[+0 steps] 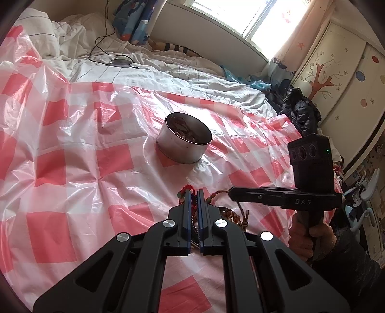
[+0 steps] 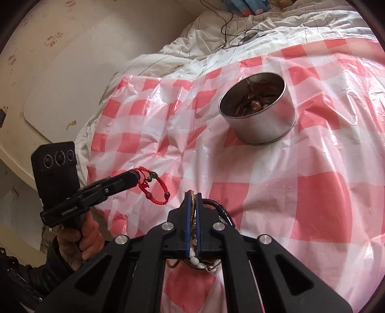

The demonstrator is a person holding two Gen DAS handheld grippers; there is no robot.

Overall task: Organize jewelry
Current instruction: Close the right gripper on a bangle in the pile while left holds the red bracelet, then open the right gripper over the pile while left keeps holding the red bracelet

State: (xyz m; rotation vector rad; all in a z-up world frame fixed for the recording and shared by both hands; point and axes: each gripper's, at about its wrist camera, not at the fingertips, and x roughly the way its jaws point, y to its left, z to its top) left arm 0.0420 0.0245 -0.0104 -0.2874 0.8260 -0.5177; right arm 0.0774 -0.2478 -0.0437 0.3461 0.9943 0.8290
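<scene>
Two tools clamped, left tool [image 2: 134, 173] on red bracelet [image 2: 154, 190], right tool [image 2: 192, 195] on bead strands [image 2: 192, 209]

Left wrist view: looks forward along the left gripper [image 1: 194, 192], low and close over the checked plastic sheet [image 1: 72, 144], facing the far window [image 1: 272, 16].
Right wrist view: along the right gripper [image 2: 192, 194], near the sheet, facing the far-left wall.
Shared: metal tin [image 1: 184, 142] — each view also catches the other gripper.

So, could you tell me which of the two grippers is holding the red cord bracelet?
The left gripper: the red cord bracelet dangles from its closed tips, while the right gripper clamps a gold chain and beaded strands instead.
</scene>
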